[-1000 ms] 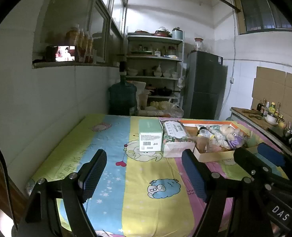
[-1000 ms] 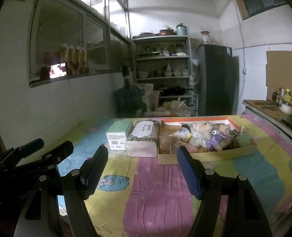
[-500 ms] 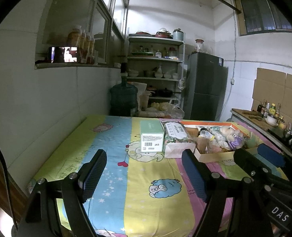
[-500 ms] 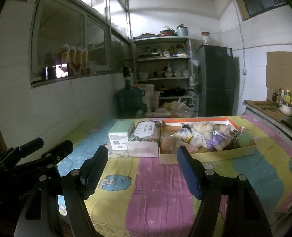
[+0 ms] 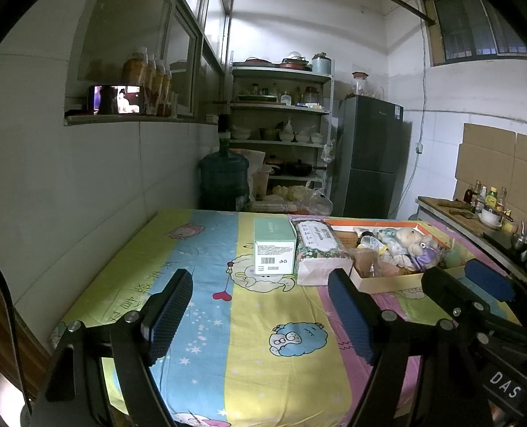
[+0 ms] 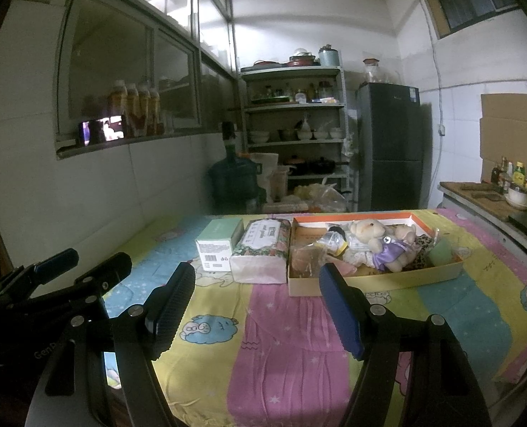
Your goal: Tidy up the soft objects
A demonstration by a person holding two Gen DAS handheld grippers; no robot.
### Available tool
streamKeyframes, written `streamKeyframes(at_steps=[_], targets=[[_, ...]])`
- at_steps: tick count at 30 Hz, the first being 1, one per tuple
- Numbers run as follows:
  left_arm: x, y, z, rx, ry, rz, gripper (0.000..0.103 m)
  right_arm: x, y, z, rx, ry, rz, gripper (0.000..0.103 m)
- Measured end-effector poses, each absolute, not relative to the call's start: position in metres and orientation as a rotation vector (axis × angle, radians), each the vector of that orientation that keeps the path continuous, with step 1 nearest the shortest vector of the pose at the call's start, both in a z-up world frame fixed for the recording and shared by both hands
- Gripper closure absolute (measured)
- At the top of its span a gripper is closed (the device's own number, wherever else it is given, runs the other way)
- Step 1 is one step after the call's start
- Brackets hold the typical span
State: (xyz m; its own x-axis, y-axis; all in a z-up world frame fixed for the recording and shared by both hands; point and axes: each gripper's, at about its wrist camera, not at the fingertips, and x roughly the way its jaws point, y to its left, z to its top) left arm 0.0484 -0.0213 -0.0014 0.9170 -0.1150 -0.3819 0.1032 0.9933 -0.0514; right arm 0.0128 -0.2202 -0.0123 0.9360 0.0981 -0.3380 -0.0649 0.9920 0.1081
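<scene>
A: Grippers?
B: Left gripper (image 5: 260,306) and right gripper (image 6: 256,302) both spread wide, nothing held — above the table's (image 6: 285,338) near edge.
A: Soft stuff?
B: Teddy bear (image 6: 374,240) lies in the orange-rimmed tray (image 6: 370,279) toward the far right — tissue pack (image 6: 261,249) touching the tray's left side.

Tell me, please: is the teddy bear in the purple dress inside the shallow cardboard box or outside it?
Inside. The teddy bear lies among other soft items within the walls of the shallow box, below its orange rim.
</scene>
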Motion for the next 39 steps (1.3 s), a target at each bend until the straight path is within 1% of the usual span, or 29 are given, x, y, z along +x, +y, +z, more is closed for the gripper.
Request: streamKeyframes(at_steps=[39], targets=[[0.0470,-0.0212,0.0028,-0.030,0.399,-0.110,0.024,0.0108,-0.2182,-0.0120,0.094,0.347,0.082,0.029]])
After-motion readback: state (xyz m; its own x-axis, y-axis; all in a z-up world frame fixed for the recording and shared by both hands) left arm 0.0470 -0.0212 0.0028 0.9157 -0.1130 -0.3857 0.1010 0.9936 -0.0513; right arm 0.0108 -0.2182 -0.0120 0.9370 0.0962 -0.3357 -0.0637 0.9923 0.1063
